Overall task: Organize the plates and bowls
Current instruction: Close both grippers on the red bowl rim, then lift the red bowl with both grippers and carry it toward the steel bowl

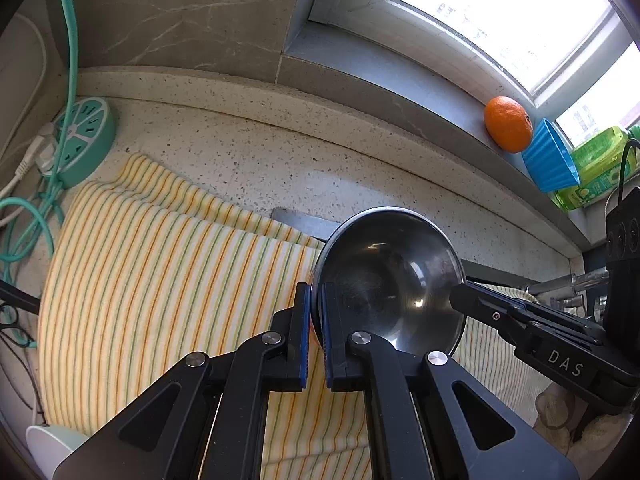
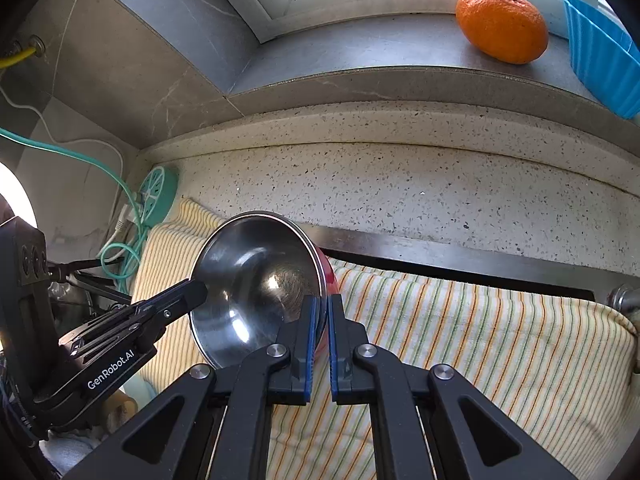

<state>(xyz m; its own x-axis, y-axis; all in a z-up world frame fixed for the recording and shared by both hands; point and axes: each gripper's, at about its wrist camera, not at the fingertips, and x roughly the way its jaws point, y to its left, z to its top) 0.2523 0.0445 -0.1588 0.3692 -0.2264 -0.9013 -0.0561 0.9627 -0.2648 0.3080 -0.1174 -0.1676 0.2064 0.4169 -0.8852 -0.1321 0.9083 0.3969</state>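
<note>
A steel bowl [image 1: 390, 280] with a red outer wall is held tilted on edge above a striped yellow towel [image 1: 152, 280] spread over the speckled countertop [image 1: 320, 168]. The left gripper [image 1: 316, 332] pinches the bowl's rim on one side, its blue-padded fingers [image 1: 306, 336] pressed close against the thin wall. The right gripper [image 2: 320, 340] clamps the opposite rim the same way, one pad inside and one on the red outside. Behind, on the grey window ledge [image 2: 360, 44], an orange [image 2: 502, 24] lies just beside a blue ribbed cup [image 2: 604, 56]. A teal round power strip [image 1: 82, 140] sits at the towel's far left corner.
</note>
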